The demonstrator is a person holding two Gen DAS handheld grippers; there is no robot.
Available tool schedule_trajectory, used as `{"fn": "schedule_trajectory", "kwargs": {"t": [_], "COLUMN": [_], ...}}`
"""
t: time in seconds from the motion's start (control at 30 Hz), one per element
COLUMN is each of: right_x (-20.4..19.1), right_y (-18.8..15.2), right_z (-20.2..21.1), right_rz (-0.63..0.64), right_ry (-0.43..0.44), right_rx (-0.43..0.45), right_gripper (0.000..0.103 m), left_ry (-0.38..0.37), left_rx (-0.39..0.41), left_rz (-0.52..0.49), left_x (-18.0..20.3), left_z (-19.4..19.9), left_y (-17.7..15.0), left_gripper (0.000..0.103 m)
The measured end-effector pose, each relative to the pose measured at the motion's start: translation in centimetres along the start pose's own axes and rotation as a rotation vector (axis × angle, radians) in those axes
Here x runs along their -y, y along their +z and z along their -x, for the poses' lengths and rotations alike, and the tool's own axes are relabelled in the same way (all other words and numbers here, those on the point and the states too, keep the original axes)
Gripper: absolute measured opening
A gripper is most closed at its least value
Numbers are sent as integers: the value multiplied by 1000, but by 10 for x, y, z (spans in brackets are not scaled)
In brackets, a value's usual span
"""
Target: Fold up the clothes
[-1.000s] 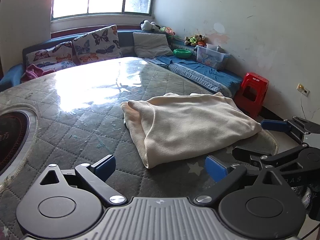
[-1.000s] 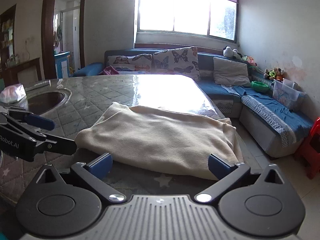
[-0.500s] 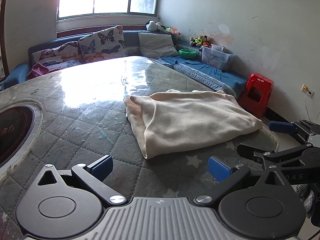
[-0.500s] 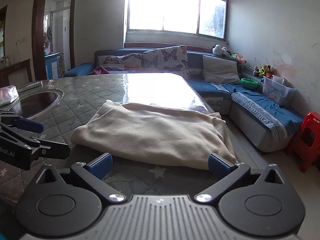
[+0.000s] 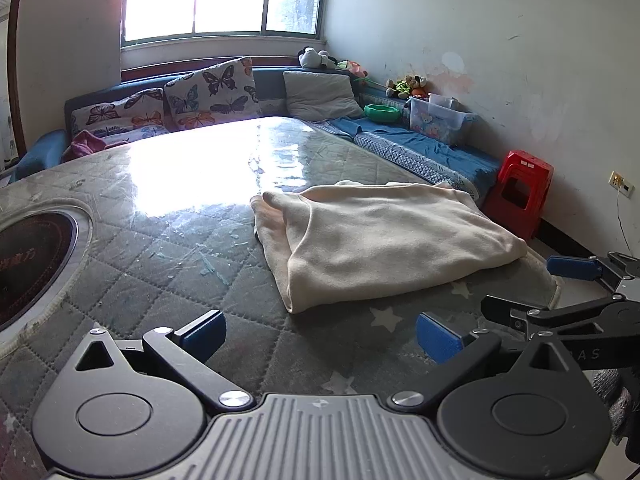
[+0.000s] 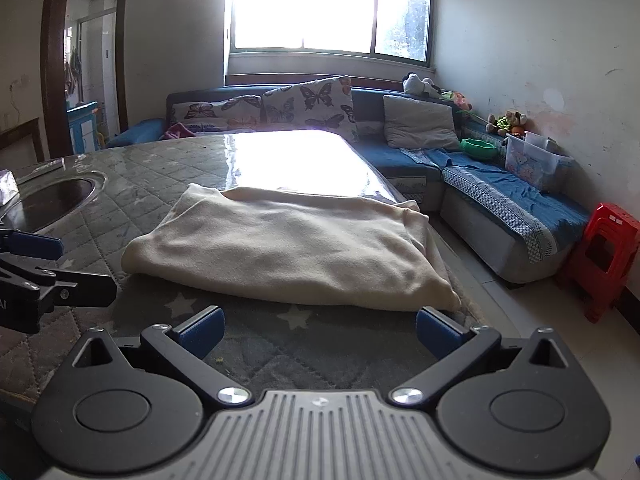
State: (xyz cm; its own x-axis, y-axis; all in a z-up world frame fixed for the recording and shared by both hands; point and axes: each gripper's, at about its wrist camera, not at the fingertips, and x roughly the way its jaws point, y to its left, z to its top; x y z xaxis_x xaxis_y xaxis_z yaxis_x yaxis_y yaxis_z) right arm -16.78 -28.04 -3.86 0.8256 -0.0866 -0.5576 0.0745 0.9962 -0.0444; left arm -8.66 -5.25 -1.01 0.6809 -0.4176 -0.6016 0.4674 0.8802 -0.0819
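The cream garment lay folded into a thick, soft-edged rectangle near the corner of the quilted table cover, clear of both tools. The left gripper and right gripper each hung short of the cloth with blue pads spread wide and holding nothing, before a blue sofa, a red stool and a bright window. Window glare washed out the far tabletop, and the round inset was cut off at the frame edge.
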Motion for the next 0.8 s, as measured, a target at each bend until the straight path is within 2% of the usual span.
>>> {"fn": "schedule_trajectory", "kwargs": {"t": [0.8], "right_x": [1], "right_y": [-8], "right_z": [3], "right_rz": [-23], "right_ry": [-36], "right_rx": [-10], "right_gripper": [103], "left_ry": [18], "left_rx": [-1], "left_rz": [-27], "left_x": [11], "left_z": [3], "left_y": [-13], "left_gripper": [103]}}
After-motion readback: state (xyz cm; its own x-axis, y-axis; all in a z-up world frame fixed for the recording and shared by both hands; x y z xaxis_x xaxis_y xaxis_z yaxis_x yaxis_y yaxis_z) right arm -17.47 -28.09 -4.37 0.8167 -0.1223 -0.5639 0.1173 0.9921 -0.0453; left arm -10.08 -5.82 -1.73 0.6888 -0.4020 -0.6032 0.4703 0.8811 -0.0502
